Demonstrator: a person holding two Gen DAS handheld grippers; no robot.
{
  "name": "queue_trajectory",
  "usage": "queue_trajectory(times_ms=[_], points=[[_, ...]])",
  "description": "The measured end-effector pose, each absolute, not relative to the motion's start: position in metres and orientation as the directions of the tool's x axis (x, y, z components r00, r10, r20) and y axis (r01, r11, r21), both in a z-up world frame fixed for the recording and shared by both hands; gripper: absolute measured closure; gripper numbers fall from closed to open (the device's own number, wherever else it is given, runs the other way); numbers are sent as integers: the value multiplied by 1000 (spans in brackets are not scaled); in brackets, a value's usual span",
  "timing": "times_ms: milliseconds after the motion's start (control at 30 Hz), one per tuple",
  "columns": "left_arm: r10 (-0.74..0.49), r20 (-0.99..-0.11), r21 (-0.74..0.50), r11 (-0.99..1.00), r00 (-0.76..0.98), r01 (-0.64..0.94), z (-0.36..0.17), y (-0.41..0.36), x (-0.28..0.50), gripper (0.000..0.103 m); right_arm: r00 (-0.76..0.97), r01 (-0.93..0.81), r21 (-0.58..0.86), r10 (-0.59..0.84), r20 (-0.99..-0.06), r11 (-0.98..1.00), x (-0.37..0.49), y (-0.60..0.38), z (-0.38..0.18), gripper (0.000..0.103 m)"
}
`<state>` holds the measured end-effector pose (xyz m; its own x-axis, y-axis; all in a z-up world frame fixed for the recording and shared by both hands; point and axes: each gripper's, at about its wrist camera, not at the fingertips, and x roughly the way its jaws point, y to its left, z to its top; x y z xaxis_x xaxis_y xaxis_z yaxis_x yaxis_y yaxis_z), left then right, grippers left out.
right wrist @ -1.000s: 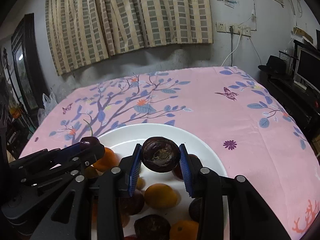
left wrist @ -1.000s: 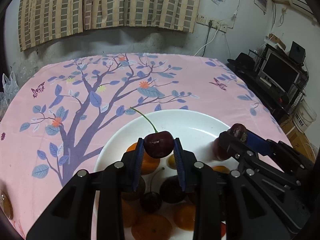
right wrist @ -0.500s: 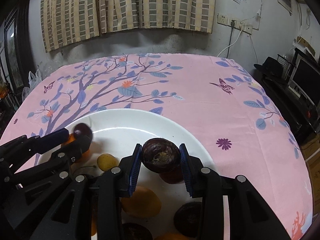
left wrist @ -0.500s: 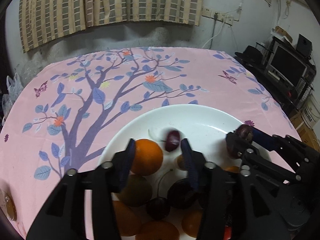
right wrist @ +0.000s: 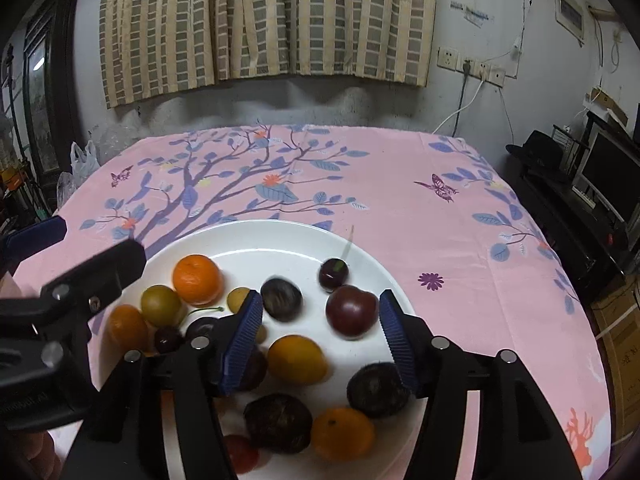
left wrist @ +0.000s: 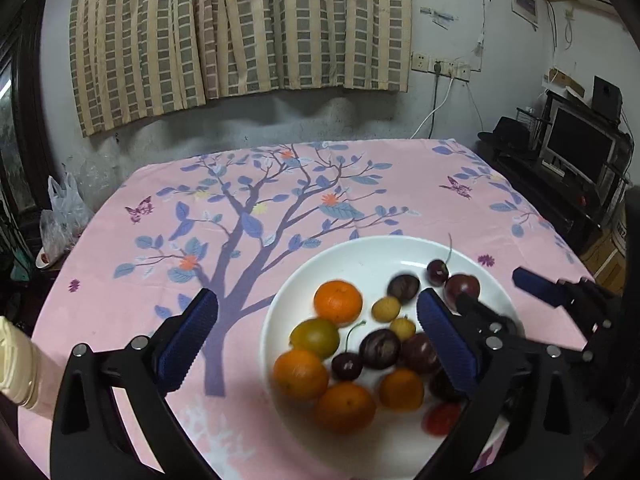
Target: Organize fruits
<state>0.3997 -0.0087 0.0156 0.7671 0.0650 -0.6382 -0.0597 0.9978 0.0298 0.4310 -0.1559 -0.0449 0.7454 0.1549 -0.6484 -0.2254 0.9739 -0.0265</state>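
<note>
Fruits (left wrist: 338, 302), orange, yellow, dark red; heaped on white plate (left wrist: 360, 250).

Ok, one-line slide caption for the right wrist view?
Right gripper, jaws just opened and empty, over a white plate of mixed fruit on a pink tree-print tablecloth; left gripper at frame left.

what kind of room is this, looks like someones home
Most likely a lived-in room of a home: a table under a pink tree-print tablecloth bearing a white plate of fruit, checked curtains on the wall, and a monitor on a cluttered stand.
</note>
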Motion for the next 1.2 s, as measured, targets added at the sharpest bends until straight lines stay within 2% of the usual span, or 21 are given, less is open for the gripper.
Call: queue_trajectory(times_ms=[67,167,300,500,733,933,1200], points=[[63,-632,22,998,772,-64,19,-2,384,5,749,-235,-29,162,-642,972,418,-155,-43,33],[70,-617,13,997,784,-79,23,9,362,5,749,-253,-49,164,-642,966,396,-157,-47,22],[36,-621,-34,997,783,-73,12,23,330,5,758,-238,-62,145,-635,969,355,-176,-60,18],[18,-646,-16,999,763,-37,-9,23,282,5,754,-241,-6,183,-630,971,306,-203,-73,12],[-18,-627,-15,1000,779,11,-16,14,247,5,747,-263,-2,202,-633,965,268,-215,-86,11],[-2,-646,30,999,764,28,-23,5,245,5,756,-257,-1,200,-623,966,261,-220,-88,11],[1,-668,14,1000,744,11,-28,8,247,5,758,-261,1,206,-619,965,259,-221,-87,11]])
